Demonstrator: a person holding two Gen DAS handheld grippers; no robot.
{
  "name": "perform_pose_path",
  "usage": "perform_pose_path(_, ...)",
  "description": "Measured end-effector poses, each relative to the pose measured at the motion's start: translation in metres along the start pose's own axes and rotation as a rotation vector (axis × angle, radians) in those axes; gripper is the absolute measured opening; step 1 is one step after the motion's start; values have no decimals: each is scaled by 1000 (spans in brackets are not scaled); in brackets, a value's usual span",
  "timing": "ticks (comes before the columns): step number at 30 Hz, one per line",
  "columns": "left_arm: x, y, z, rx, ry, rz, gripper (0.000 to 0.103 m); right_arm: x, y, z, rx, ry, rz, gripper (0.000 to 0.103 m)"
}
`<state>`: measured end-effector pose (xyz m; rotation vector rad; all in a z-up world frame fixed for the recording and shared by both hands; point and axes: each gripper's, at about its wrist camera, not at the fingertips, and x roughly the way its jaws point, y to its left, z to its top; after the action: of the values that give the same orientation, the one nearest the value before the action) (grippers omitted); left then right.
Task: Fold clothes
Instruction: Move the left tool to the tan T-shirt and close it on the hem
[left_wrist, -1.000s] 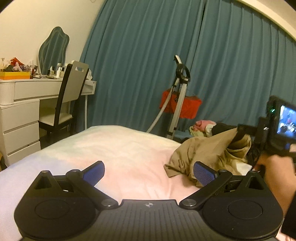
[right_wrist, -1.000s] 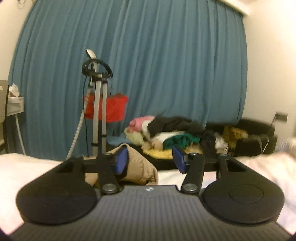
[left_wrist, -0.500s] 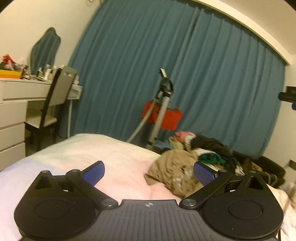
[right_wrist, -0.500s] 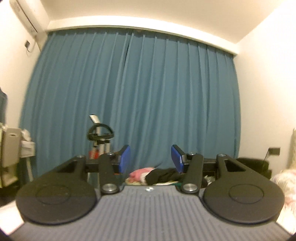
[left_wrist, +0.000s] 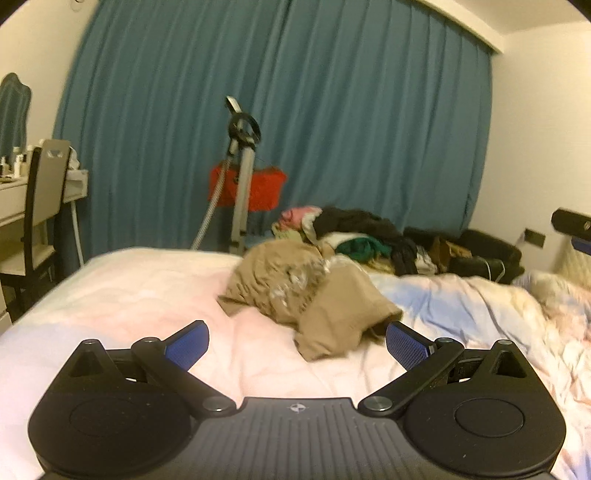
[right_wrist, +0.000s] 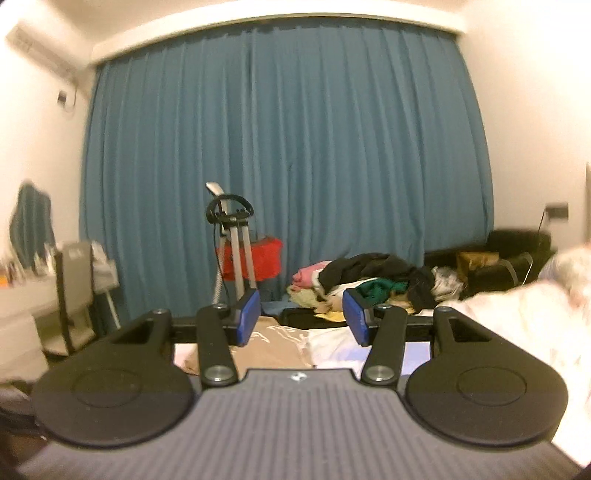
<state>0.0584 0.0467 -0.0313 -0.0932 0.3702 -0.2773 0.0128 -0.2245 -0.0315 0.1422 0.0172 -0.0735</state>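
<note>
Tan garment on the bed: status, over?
Left gripper open, empty. Right gripper open, empty. Tan garment crumpled on bed, unfolded. Nothing in the way.

A crumpled garment (left_wrist: 306, 291) lies on the bed (left_wrist: 140, 295) at the centre of the left wrist frame, just above the left gripper (left_wrist: 297, 343) at the bottom edge. Behind it, right of centre, a pile of clothes (left_wrist: 354, 232) sits before the curtain (left_wrist: 295, 110). A stand (left_wrist: 240, 177) rises left of the pile. A chair (left_wrist: 40, 206) and bench (left_wrist: 11, 195) occupy the left edge. In the right wrist frame the garment (right_wrist: 273, 350) shows low between the right gripper (right_wrist: 301, 319) jaws.
</note>
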Motion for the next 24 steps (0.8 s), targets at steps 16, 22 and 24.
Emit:
perform_pose_path(16,177,-68,-28,260,131,180,103,64,-77,-58,142,189,20,88)
perform_pose_path(22,250,-89,-34,395,128,300,75,98,-102,-92,225,291,-23,88)
perform_pose_path(24,261,-85,-28,366,127,348,18,106,-106,-99,235,304,-39,88)
